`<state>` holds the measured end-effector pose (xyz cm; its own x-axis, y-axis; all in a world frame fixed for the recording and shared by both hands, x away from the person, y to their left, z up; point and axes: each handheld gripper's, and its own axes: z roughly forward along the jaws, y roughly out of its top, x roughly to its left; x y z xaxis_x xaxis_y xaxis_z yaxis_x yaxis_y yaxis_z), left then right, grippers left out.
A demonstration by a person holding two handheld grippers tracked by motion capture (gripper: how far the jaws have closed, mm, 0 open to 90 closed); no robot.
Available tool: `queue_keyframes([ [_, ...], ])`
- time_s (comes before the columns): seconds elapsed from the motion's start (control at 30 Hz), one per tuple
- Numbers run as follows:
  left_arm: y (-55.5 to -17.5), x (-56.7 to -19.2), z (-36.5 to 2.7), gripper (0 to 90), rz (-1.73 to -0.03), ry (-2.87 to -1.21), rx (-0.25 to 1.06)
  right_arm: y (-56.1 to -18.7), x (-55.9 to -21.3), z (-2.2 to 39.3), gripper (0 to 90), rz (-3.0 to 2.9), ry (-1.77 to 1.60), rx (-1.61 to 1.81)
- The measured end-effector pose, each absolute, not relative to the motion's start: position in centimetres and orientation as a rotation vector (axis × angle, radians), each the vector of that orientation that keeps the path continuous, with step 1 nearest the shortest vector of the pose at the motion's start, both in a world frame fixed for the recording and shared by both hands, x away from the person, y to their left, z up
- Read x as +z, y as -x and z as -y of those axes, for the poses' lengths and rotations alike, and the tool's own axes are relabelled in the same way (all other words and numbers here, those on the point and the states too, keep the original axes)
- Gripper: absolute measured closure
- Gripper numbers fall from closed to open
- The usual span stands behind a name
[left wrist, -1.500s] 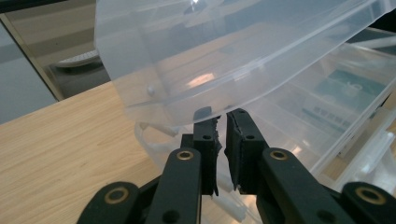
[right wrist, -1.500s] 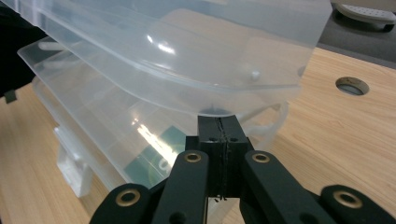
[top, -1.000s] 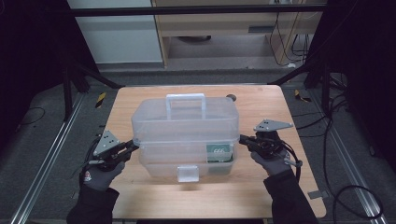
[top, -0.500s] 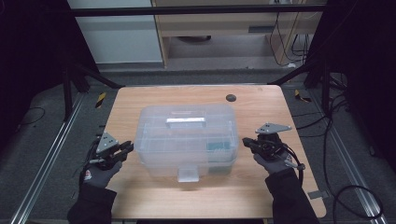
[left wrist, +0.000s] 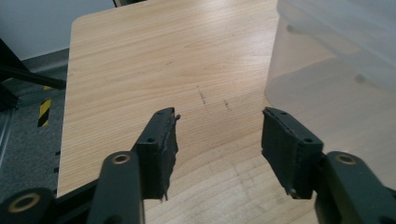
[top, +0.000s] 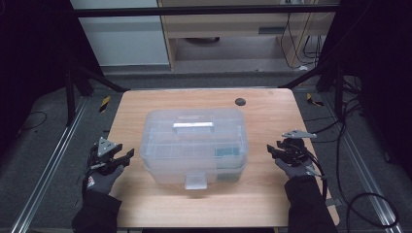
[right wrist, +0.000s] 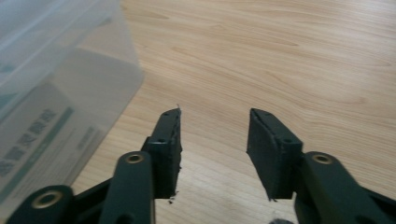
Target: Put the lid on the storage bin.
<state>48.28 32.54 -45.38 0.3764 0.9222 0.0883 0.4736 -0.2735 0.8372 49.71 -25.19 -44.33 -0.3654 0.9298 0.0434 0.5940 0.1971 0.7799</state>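
Translucent lidded storage box [top: 194,145], handle flat

Translucent, smooth plastic box [top: 194,145] on a matt pale wood-grain table [top: 145,104]; tongs [left wrist: 217,140] faced with rough black padding

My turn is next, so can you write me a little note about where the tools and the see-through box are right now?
Left tool: open, holding nothing, just left of the clear plastic box, apart from it.
Right tool: open, holding nothing, just right of the box, apart from it.
The box sits mid-table, lid down, handle flat on top, front latch facing you.
Done: the lid looks shut.
Left: probably fastening the latch; I cannot tell if it is clicked.
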Motion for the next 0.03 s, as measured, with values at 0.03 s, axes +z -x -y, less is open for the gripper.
queue_keyframes([
  [0.03,-48.35,-45.52,-32.61,43.2,-1.211,-1.893,0.768,-49.71,-44.33,25.19,53.8,-2.037,-1.419,1.016],
])
